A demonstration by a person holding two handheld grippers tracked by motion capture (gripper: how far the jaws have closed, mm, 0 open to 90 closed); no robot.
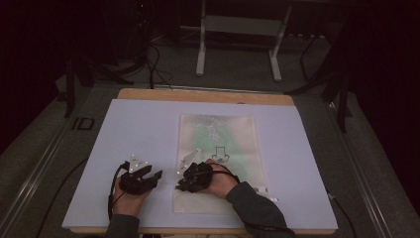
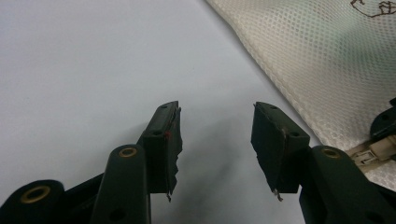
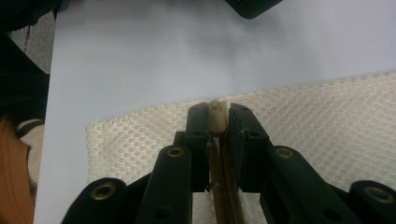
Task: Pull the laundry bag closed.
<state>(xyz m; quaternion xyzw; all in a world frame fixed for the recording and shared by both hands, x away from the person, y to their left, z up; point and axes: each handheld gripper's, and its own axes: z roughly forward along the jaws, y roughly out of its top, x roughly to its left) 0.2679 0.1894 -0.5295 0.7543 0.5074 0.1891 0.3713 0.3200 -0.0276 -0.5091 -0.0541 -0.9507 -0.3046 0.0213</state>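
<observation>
A cream mesh bag (image 1: 218, 144) with a green shape inside and a black print lies flat on the pale mat (image 1: 124, 129). In the right gripper view my right gripper (image 3: 217, 109) is shut on the cream zipper pull (image 3: 216, 114) near the bag's (image 3: 303, 112) edge, with the zipper track (image 3: 224, 196) running back between its jaws. From above, the right gripper (image 1: 179, 183) sits at the bag's near left side. My left gripper (image 1: 154, 173) rests just left of the bag, jaws apart. The left gripper (image 2: 216, 121) holds nothing over bare mat, with the bag (image 2: 327, 60) to its right.
The mat covers a wooden table (image 1: 208, 94). A metal stand (image 1: 200, 49) and loose cables (image 1: 156, 69) are on the floor beyond the far edge. Small white tags (image 1: 262, 191) lie by the bag's near right corner. Bare mat stretches to the left and right of the bag.
</observation>
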